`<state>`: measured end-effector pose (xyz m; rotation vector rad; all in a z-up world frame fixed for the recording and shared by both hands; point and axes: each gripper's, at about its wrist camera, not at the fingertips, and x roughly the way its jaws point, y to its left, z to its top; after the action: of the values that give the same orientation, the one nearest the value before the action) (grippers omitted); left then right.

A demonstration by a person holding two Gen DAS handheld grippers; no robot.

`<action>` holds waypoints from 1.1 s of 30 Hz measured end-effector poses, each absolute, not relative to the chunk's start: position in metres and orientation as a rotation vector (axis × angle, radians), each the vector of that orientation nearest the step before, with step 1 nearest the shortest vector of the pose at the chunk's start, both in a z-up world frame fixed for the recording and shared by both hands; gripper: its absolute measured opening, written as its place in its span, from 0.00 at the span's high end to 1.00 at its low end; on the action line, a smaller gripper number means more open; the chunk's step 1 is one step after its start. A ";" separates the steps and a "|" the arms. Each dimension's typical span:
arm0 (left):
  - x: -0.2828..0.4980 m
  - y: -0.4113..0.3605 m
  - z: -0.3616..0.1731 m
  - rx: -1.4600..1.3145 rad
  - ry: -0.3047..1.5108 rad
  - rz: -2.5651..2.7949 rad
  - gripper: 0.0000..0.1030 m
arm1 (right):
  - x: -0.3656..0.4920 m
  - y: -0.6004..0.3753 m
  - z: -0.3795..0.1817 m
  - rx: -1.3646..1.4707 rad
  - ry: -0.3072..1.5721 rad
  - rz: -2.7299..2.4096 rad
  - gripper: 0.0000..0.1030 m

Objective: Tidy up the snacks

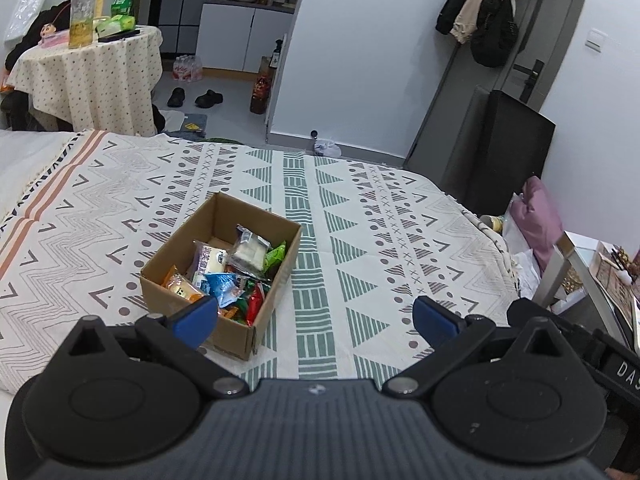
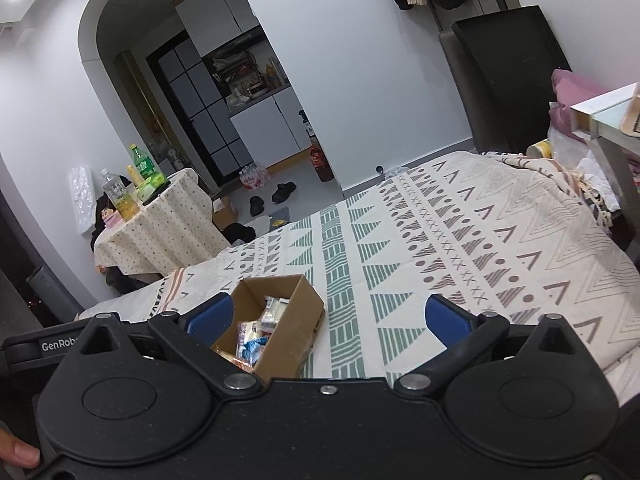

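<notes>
- Both grippers angle downward over the bed (image 1: pixel 360 208).
- Left gripper (image 1: pixel 316 320): jaws spread wide, nothing between the pads.
- Right gripper (image 2: pixel 328 318): jaws fully apart, gripping nothing.
- Box (image 1: pixel 188 256) of snacks (image 1: pixel 232 272) sits on the bed, just ahead of the left gripper's left finger (image 1: pixel 196 316); in the right view it lies beside that gripper's left finger (image 2: pixel 210 316).

Left gripper (image 1: pixel 316 320): black linkage arms, blue pads (image 1: pixel 196 316), ribbed grey body, silver pivot pins. Right gripper (image 2: pixel 328 316): black body, blue pads (image 2: pixel 446 316), silver screws, white "GenRob" lettering.
</notes>
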<state>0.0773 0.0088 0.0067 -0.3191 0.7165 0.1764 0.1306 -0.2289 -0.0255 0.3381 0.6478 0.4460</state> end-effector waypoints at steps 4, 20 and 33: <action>0.065 0.001 0.010 -0.290 0.708 0.153 0.00 | 0.120 -0.238 -0.022 0.324 0.644 0.441 0.00; 0.019 -0.009 0.020 -0.185 0.680 0.122 0.00 | 0.080 -0.245 -0.014 0.267 0.642 0.443 0.00; -0.004 0.000 0.015 -0.142 0.674 0.126 0.00 | 0.064 -0.238 -0.015 0.225 0.642 0.453 0.00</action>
<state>-0.0039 0.0003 0.0153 -0.1418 0.6742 0.1264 0.0642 -0.2379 -0.0148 0.2251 0.6417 0.4528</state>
